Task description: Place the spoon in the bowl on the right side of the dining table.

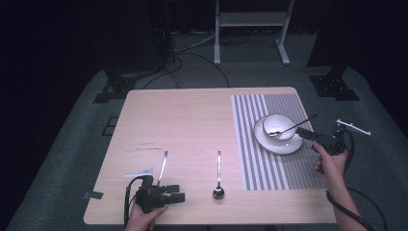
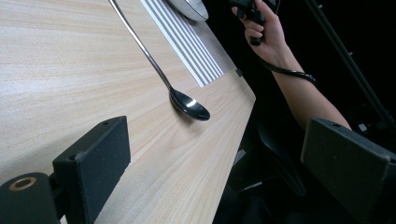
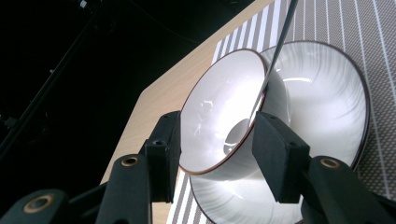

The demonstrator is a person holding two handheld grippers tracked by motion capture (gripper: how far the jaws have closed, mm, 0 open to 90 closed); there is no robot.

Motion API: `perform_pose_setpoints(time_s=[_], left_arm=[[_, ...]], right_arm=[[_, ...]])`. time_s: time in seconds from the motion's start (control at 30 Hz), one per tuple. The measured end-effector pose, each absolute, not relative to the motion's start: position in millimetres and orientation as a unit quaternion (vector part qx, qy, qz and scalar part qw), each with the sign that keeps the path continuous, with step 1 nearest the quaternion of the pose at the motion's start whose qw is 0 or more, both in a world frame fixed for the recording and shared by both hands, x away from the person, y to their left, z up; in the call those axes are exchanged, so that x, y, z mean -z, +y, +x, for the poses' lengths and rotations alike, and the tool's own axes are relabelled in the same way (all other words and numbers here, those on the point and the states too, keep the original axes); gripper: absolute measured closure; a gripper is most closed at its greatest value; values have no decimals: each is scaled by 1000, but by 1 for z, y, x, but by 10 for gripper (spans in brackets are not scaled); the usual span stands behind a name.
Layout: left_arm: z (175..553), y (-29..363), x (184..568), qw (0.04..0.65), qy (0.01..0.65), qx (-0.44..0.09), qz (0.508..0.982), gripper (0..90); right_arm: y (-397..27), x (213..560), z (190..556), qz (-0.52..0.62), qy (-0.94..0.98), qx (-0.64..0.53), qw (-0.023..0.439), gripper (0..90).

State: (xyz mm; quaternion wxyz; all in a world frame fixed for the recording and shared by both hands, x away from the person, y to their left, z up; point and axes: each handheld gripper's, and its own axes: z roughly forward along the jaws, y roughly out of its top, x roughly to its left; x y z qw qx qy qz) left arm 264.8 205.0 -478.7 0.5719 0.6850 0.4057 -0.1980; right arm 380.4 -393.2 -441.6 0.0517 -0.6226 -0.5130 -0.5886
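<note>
Spoon (image 1: 288, 129) — slim, shiny steel — rests in the round white bowl (image 1: 280, 126), centre-right, just beyond the right gripper (image 1: 308, 134), whose jaws stand apart.

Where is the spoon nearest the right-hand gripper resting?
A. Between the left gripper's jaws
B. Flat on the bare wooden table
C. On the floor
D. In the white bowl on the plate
D: its spoon leans in the white bowl, which sits on the plate.
</note>
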Motion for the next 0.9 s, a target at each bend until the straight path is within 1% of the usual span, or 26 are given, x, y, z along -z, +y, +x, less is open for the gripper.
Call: perform_pose_setpoints(time_s=[0.57,0.9], left_arm=[[265,205,479,570,406,198,687,68],[264,205,478,571,406,197,686,69]], right_arm=[[-380,449,363,-606,-535,585,63,505],[-368,445,354,-588,-555,585,64,500]])
